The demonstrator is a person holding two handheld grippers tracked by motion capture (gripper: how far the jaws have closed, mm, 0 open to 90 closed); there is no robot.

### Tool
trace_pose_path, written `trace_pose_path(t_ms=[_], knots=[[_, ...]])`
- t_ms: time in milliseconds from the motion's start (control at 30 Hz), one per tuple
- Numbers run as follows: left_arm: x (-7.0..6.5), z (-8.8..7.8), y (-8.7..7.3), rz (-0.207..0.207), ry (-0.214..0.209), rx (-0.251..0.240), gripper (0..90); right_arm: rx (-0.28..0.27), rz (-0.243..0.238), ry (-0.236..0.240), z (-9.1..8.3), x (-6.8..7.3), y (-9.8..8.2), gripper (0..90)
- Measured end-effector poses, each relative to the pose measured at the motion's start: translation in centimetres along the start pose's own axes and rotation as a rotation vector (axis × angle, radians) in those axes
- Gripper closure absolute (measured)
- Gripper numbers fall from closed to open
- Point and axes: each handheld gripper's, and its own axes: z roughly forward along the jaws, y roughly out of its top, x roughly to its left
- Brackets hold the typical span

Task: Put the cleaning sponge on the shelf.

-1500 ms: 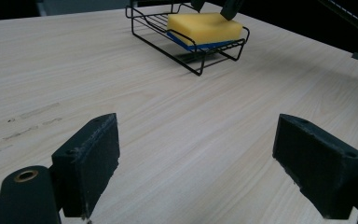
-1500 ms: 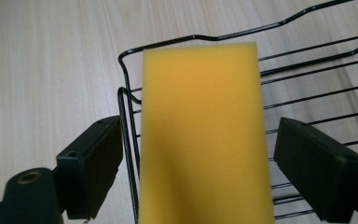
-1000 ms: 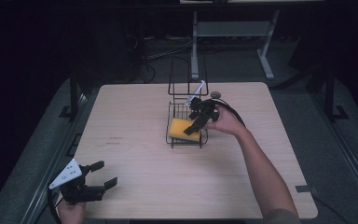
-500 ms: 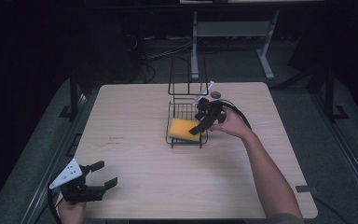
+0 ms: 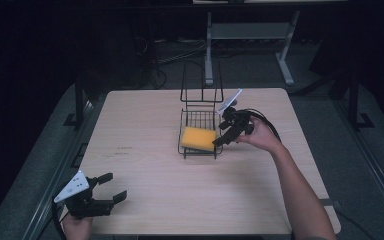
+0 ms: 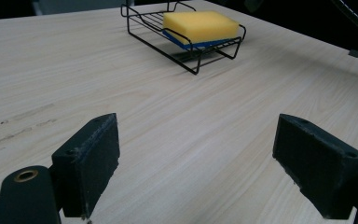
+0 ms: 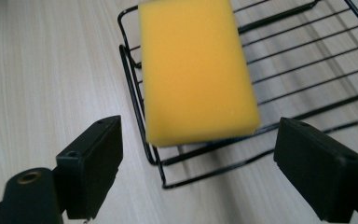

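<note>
In the high view, the yellow sponge (image 5: 198, 138) is lying flat in the near part of the black wire rack (image 5: 199, 120) at the middle of the wooden table (image 5: 145, 125), its long axis running across the table from left to right. The right gripper (image 5: 219, 141) is hovering just beside the sponge's right end, jaws spread and holding nothing. The left gripper (image 5: 111, 186) is resting at the near left corner, well apart from the rack, jaws also spread.

In the left gripper view, the sponge (image 6: 200, 25) is sitting far off in the rack (image 6: 144, 25), showing a blue underside.

In the right gripper view, the sponge (image 7: 196, 70) is stretching away lengthwise between the spread jaws, its near short end overhanging the rack's front wire (image 7: 200, 175).
</note>
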Motion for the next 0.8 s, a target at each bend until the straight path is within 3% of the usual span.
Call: trace_pose_path(t_ms=[800], knots=[[-0.2,0.1,-0.1,0.001,0.001,0.012,14.1,0.029,0.046,-0.046,-2.3,1.6,-5.7,15.2]])
